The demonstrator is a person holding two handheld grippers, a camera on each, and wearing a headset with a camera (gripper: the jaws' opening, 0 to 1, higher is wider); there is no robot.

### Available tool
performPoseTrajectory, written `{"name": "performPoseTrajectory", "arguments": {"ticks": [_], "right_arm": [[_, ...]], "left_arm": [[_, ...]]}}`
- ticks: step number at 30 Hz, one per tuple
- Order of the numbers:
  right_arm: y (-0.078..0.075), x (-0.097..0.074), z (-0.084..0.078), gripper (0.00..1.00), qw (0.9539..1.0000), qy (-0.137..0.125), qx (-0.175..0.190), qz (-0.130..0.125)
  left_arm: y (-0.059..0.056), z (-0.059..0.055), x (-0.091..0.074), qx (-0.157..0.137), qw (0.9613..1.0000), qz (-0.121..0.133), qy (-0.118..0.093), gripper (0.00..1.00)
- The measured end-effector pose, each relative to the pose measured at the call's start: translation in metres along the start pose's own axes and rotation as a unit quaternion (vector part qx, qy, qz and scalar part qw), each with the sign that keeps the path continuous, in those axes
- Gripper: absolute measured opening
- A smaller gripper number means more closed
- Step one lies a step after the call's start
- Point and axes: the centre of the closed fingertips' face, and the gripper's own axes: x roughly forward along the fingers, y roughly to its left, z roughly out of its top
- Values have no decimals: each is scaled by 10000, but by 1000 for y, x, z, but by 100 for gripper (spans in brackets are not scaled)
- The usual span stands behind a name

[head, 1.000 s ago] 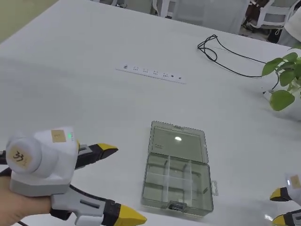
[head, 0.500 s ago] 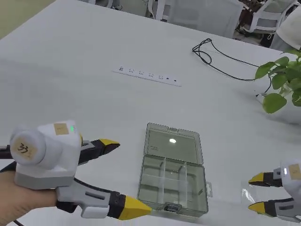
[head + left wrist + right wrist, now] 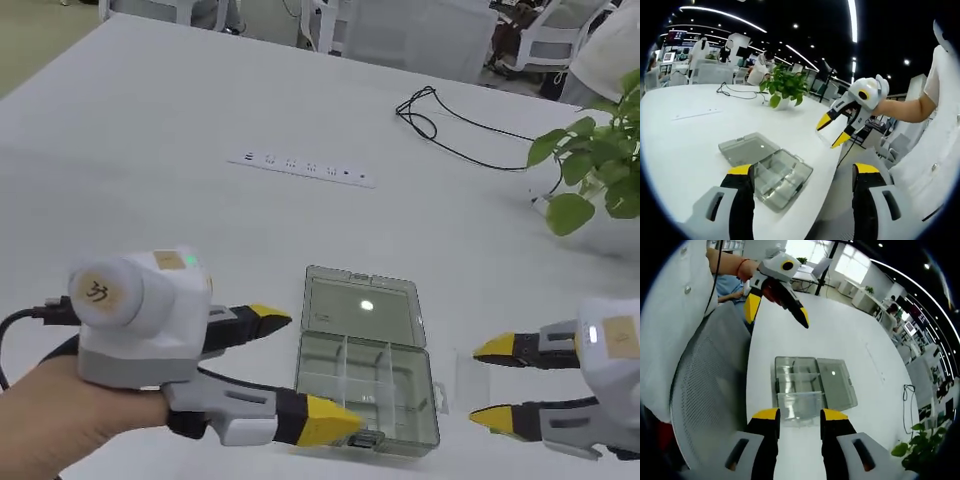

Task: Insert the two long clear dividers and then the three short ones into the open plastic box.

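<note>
The open clear plastic box (image 3: 433,398) lies on the white table, its lid (image 3: 362,303) flat behind it. Clear dividers split the tray into compartments. My left gripper (image 3: 303,369) hovers open at the box's left front corner, nothing between its jaws. My right gripper (image 3: 487,383) hangs just right of the box, shut on a small clear divider (image 3: 466,375). In the right gripper view the divider (image 3: 799,409) spans the jaw tips, in front of the box (image 3: 776,371), with the left gripper (image 3: 777,318) beyond. The left gripper view has the box (image 3: 801,178) and right gripper (image 3: 831,135).
A white power strip (image 3: 300,165) lies on the far side of the table, a black cable (image 3: 440,125) behind it. A leafy plant (image 3: 590,170) stands at the right edge. A mesh chair back (image 3: 705,390) is beside the table's near edge.
My right gripper has come up and in from the lower right toward the box with the clear divider. My left gripper has edged closer to the box's front left corner.
</note>
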Motion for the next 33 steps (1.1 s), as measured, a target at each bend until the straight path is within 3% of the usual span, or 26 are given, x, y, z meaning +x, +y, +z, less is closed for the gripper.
{"name": "performPoseTrajectory", "arguments": {"ticks": [6, 9, 15, 25, 33], "right_arm": [[15, -1, 24, 33, 9998, -217, -7, -17], [23, -1, 34, 33, 9996, -251, -125, -29], [34, -2, 49, 33, 9992, -298, -230, -94], [40, -2, 61, 33, 9986, -245, -398, -253], [39, -3, 68, 33, 9978, -181, -551, -335]], "left_arm": [[-15, 0, 9, -367, 9992, -172, 60, 71], [-20, 2, 14, -761, 9968, -227, 42, 65], [-29, 5, 21, -1122, 9932, -302, 30, 54], [-49, 2, 33, -1669, 9843, -566, 131, 34], [-55, 0, 37, -1936, 9785, -683, 168, 18]]}}
